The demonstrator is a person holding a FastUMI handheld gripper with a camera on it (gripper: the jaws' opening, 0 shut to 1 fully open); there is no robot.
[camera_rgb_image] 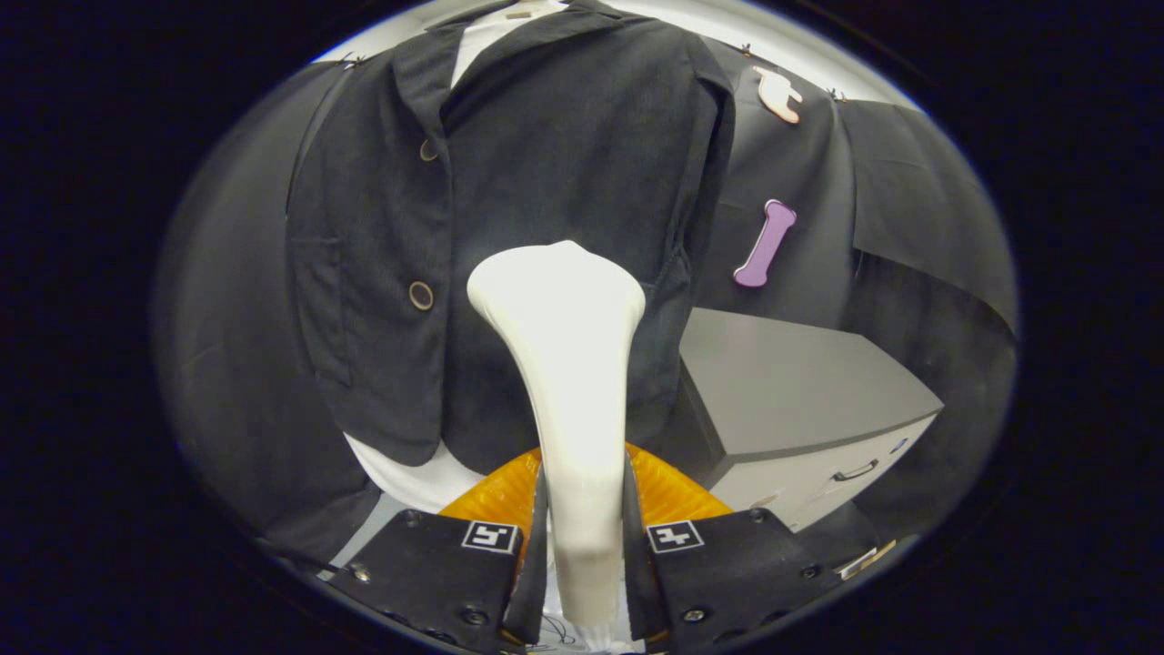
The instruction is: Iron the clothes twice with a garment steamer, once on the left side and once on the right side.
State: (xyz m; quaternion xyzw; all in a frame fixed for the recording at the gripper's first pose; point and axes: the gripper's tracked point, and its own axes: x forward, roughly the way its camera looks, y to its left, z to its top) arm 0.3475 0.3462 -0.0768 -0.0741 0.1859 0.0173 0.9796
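Garment steamer (568, 364): one, cream-white, slim handle flaring to a broad head, clamped between both gripper (582, 546) fingers, head at 12 o'clock against one dark jacket (536, 164). Two round buttons (421, 295) counted. One grey cabinet (800, 391) at 3 o'clock.

So the gripper (583, 537) has both fingers pressed on the handle of the white garment steamer (568, 364), which sticks up and forward between them. Its wide head sits against the front of the dark jacket (527, 182) hanging just ahead, right of the jacket's lower button (421, 295). White shirt (409, 473) peeks out under the hem. A grey cabinet (800, 400) with a drawer handle stands just right of the jacket.
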